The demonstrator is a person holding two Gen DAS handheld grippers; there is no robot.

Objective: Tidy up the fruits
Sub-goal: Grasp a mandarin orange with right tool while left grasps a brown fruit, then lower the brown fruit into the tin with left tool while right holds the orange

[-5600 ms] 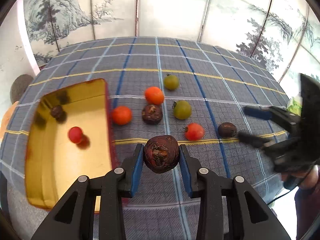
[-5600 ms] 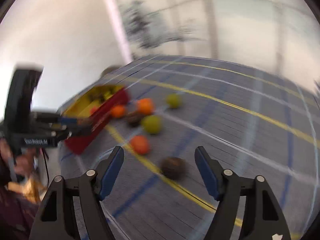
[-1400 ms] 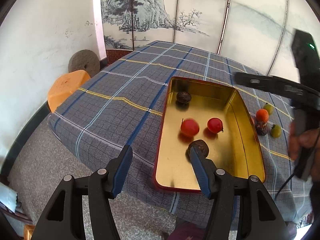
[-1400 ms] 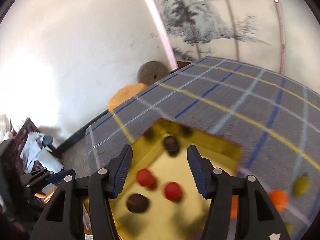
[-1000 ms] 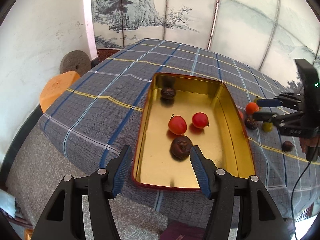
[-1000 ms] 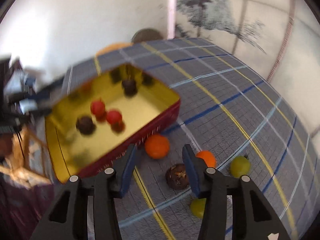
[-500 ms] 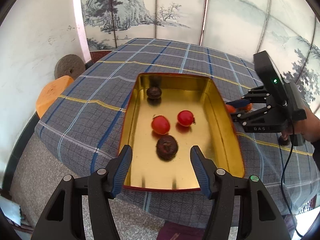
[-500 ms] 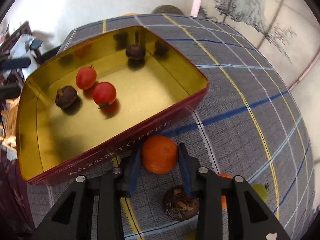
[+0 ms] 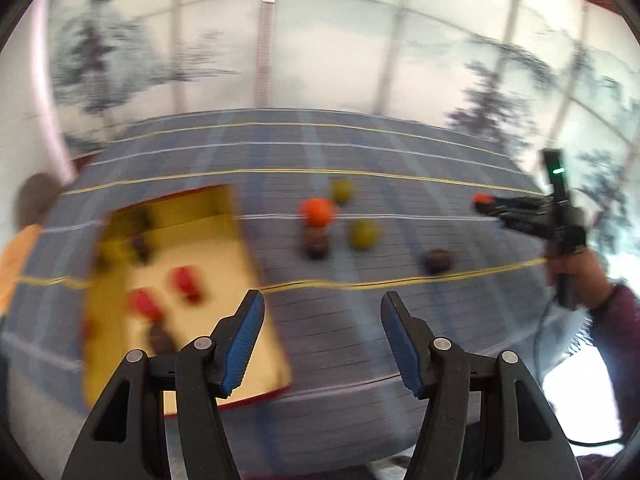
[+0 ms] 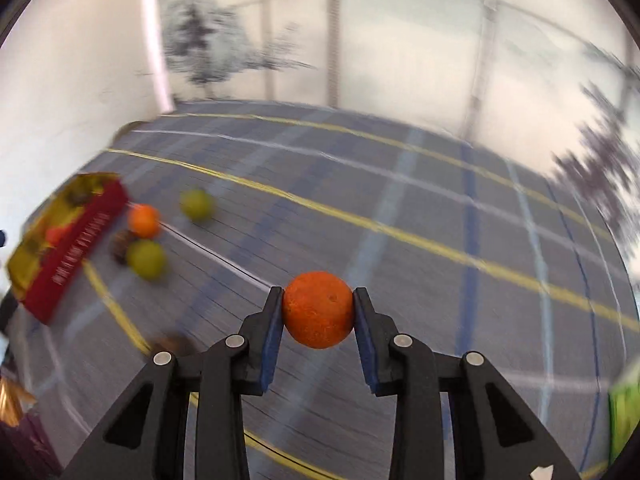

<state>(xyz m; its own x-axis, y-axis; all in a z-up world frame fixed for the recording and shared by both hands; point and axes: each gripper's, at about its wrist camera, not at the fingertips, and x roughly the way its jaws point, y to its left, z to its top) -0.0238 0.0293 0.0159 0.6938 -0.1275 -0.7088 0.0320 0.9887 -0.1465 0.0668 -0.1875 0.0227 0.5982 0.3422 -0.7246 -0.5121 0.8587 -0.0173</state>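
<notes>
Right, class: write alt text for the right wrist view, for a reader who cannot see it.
The right gripper holds an orange fruit between its blue-padded fingers above a blue-grey plaid tablecloth. To the far left, blurred, a red-sided gold tin lies beside loose orange, green and dark fruits.

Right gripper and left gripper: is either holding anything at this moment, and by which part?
The right gripper holds an orange fruit, its jaws pressing on the fruit's two opposite sides, lifted off the tablecloth. The left gripper holds nothing; its jaws stand open.
</notes>
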